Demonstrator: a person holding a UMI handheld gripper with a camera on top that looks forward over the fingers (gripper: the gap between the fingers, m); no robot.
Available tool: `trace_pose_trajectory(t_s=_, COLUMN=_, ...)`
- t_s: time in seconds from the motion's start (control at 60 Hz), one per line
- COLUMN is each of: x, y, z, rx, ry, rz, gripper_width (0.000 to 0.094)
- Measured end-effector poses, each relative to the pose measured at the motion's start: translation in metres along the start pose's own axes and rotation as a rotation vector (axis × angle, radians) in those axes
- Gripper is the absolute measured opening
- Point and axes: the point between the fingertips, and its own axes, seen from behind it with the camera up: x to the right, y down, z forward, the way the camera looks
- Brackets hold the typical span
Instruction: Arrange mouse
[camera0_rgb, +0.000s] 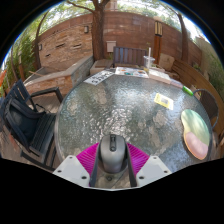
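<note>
We see a brick wall (95, 40) with trees above it at the far side of an outdoor patio, and in front of it a round glass table (125, 110) that fills most of the view. A dark chair (30, 120) stands at the table's left edge. On the right part of the table lie a shiny disc (197, 132) and, farther off, a small yellow-green card (163, 99); papers (100, 77) sit at the far rim. At the near edge our claw (112, 165) has its two pink pads (87, 157) pressed against the sides of a dark grey mouse (112, 152). The mouse's long axis runs straight away from us, its wheel end pointing toward the far side of the table.
</note>
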Motion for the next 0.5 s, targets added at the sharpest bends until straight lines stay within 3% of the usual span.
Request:
trace_pose_trajectory(t_s=0.2, x=-0.007, y=-0.013, z=-0.01, rx=0.006, ry=-0.08, rz=-0.041, gripper_width=0.0347)
trace_pose_trajectory(t_s=0.367, x=0.011, y=-0.115, z=-0.084, rx=0.224, ry=-0.192, rz=-0.058, gripper_width=0.0348)
trace_pose_trajectory(t_s=0.5, x=0.1, y=-0.202, z=-0.139, rx=0.394, ry=-0.184, rz=0.011, gripper_width=0.0349)
